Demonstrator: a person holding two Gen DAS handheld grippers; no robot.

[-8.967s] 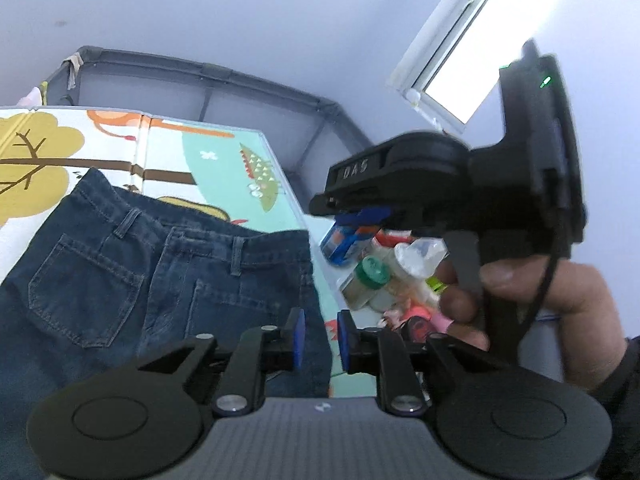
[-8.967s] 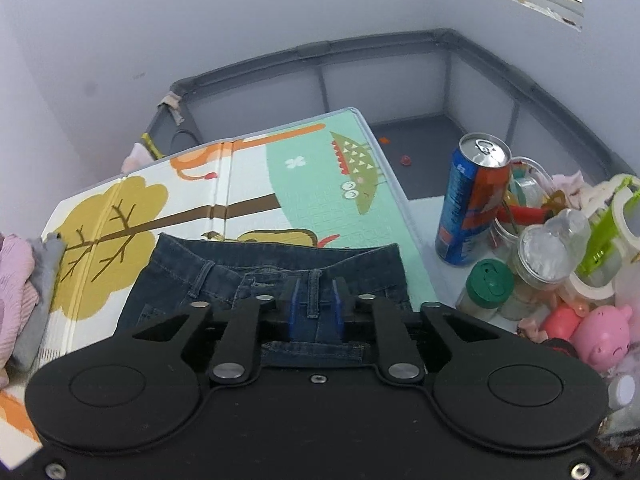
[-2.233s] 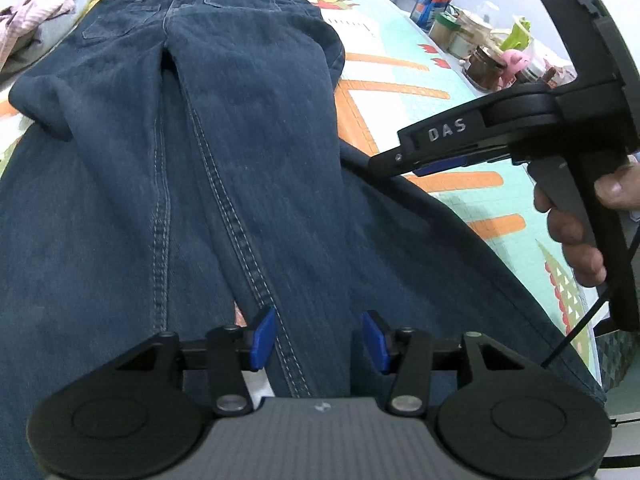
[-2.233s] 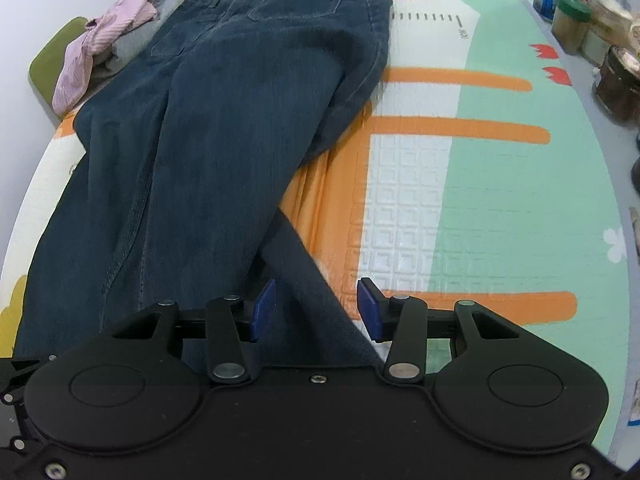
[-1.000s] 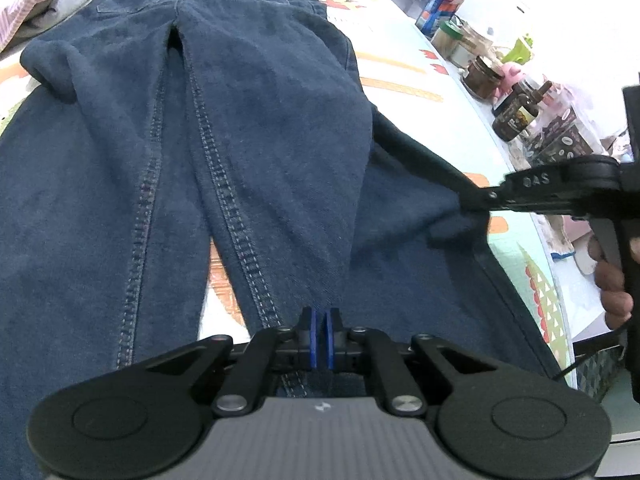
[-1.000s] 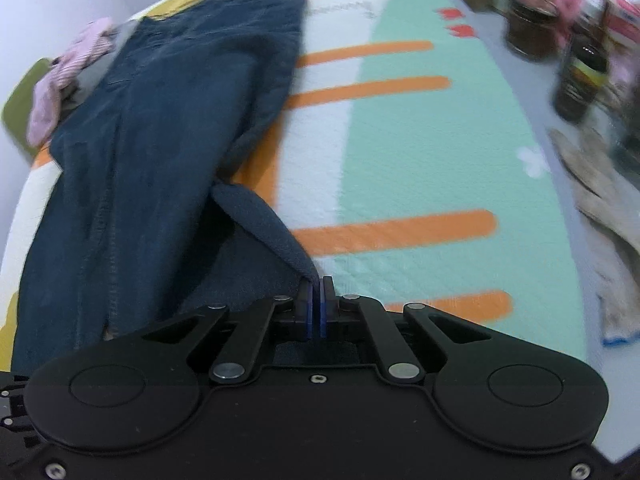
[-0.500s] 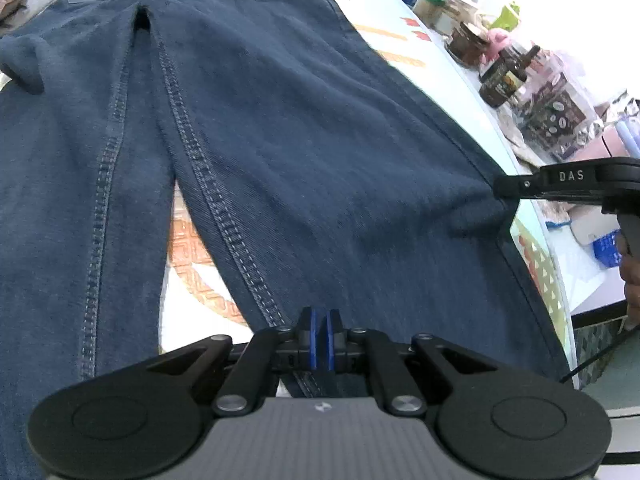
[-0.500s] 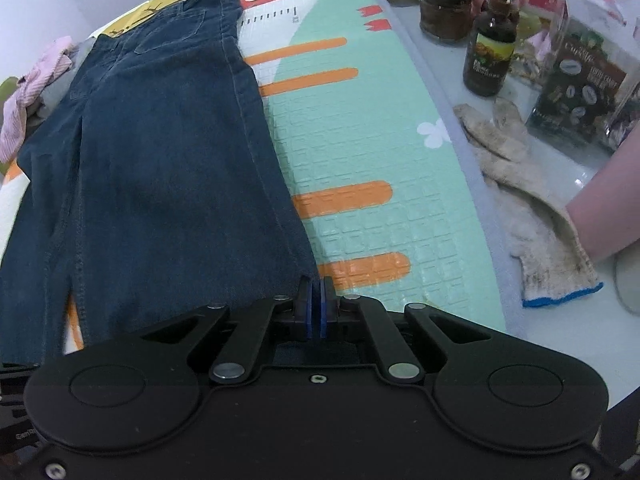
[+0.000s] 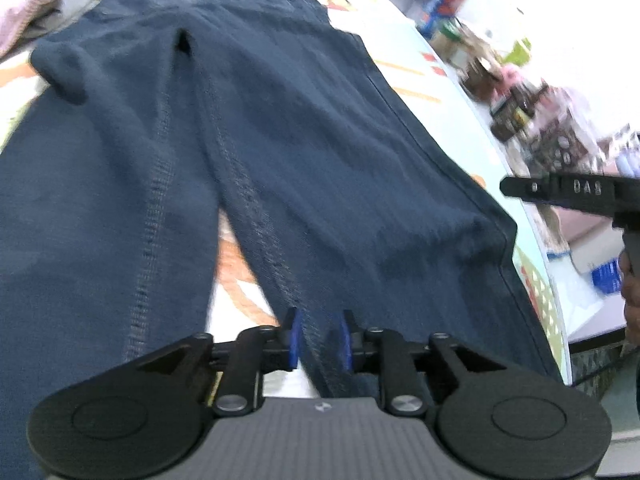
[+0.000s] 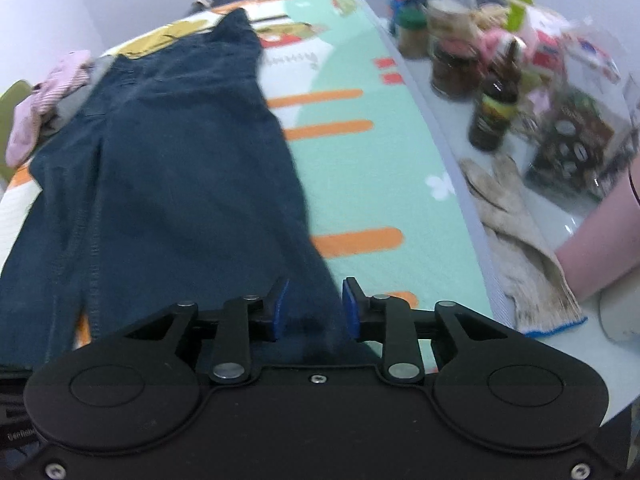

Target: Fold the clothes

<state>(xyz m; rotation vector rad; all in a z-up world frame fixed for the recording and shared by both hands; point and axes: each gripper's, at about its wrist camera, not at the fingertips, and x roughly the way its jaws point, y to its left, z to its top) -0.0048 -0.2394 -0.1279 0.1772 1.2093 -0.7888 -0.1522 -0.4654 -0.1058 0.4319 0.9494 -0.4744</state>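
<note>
Jars and bottles (image 10: pixel 472 60) crowd the white ledge ahead and to the right of the right gripper (image 10: pixel 313 305): a dark dropper bottle (image 10: pixel 494 114) stands upright there, with a brown-filled jar behind it and a green-lidded one farther off, but motion blur hides what most of them hold. A soiled work glove (image 10: pixel 520 240) lies flat on the ledge just right of the gripper. The dark jeans (image 9: pixel 280 152) are spread leg-down on the patterned play mat (image 10: pixel 360 168), running from both grippers away toward the waistband. Half a second ago both sets of blue pads were pinched tight on the denim; now both jaws are opening, pads apart with a gap on each side, the right leg's inner seam passing between those of the left gripper (image 9: pixel 320 338) and the same leg's outer edge between the right's. The fold that doubled that leg a second ago is gone and it lies flat. Both grippers tilt steeply down over the hem end; from the left wrist view the right one sits off to the right, a hand (image 9: pixel 631 280) on its grip.
</note>
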